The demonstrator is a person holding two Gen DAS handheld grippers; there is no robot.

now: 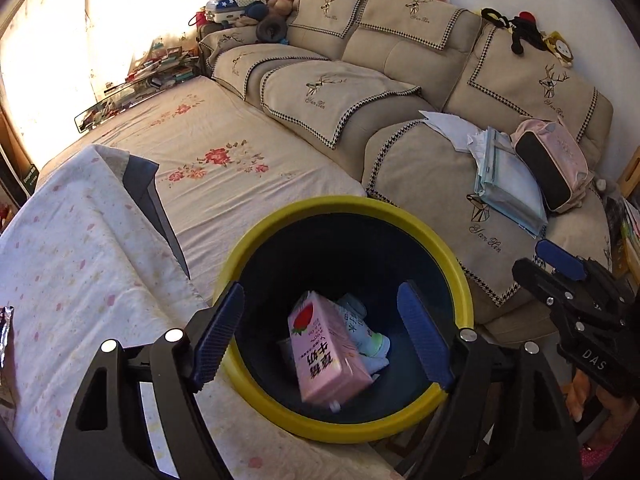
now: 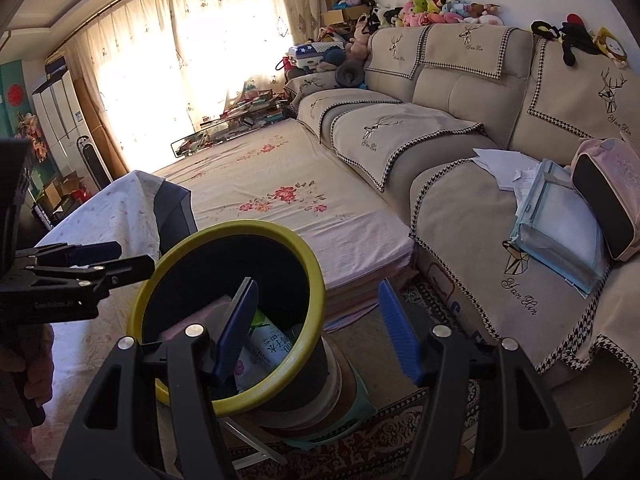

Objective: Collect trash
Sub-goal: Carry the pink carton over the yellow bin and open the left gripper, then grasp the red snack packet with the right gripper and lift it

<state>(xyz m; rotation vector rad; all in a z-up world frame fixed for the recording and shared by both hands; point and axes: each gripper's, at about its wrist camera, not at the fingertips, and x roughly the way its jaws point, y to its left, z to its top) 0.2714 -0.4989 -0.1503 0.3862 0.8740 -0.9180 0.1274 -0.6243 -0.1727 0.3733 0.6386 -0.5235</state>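
Observation:
A round bin with a yellow rim (image 1: pixel 320 201) (image 2: pixel 224 229) stands between a cloth-covered table and the sofa. Inside lie a pink strawberry milk carton (image 1: pixel 328 354), slightly blurred, and a white-green packet (image 1: pixel 370 334) (image 2: pixel 268 344). My left gripper (image 1: pixel 320 336) hangs over the bin's mouth, jaws wide open, and the carton lies below them, clear of both pads. My right gripper (image 2: pixel 318 330) is open and empty, its left finger over the rim and its right finger beyond it. In the other hand's view the right gripper (image 1: pixel 536 261) shows at the right edge and the left gripper (image 2: pixel 128 257) at the left edge.
A crumpled foil wrapper (image 1: pixel 6 344) lies on the white patterned tablecloth (image 1: pixel 80 264) at the far left. A floral-sheeted mattress (image 1: pixel 224 160) lies behind the bin. The beige sofa (image 1: pixel 432 184) holds papers (image 1: pixel 452 124), a blue folder (image 1: pixel 508 184) and a pink bag (image 1: pixel 552 164). The bin stands on a stool (image 2: pixel 344 412) over a patterned rug.

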